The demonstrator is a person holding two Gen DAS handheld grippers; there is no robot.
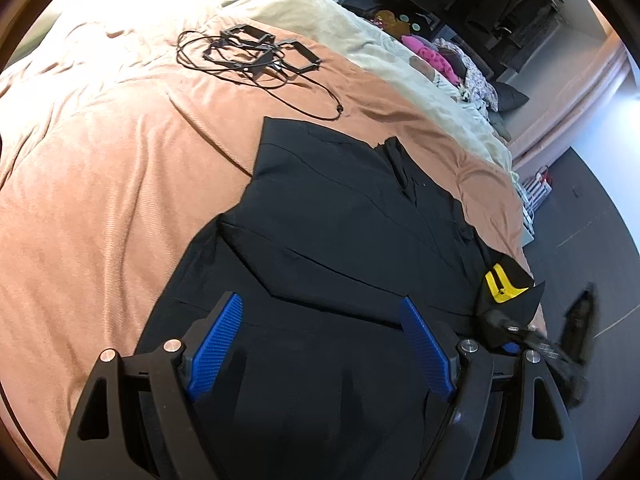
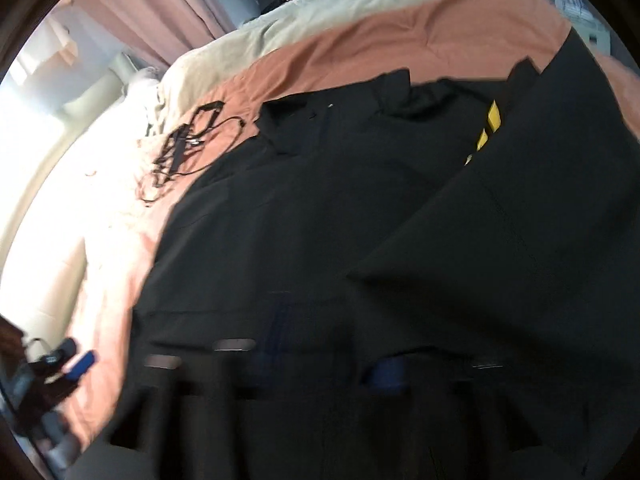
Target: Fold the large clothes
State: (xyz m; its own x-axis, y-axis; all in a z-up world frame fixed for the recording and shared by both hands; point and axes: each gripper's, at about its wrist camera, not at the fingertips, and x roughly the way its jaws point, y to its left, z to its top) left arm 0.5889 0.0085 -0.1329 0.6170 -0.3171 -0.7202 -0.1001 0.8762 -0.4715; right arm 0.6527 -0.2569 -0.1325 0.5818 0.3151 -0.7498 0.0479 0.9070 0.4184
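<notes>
From the left wrist we see our left gripper (image 1: 320, 344) with its blue pads (image 1: 218, 344) spread wide apart, nothing between them, hovering over the near end of the black garment (image 1: 340, 220). The garment lies flat on the pink bedspread (image 1: 100, 200), one flap folded across its middle, and a yellow patch (image 1: 500, 282) shows at its right edge. Beyond it a tangle of black cables and frames (image 1: 252, 54) rests on the bedspread, well apart from the cloth. At the right edge we catch the right gripper (image 1: 516, 330) close to the garment's corner.

From the right wrist the frame is blurred (heavily so near the bottom). The black garment (image 2: 320, 220) fills most of it, the yellow patch (image 2: 490, 124) near the top. Our right gripper (image 2: 324, 364) is a dark smear, and we cannot tell whether its fingers are spread or pressed together. The left gripper (image 2: 72, 364) shows at lower left.
</notes>
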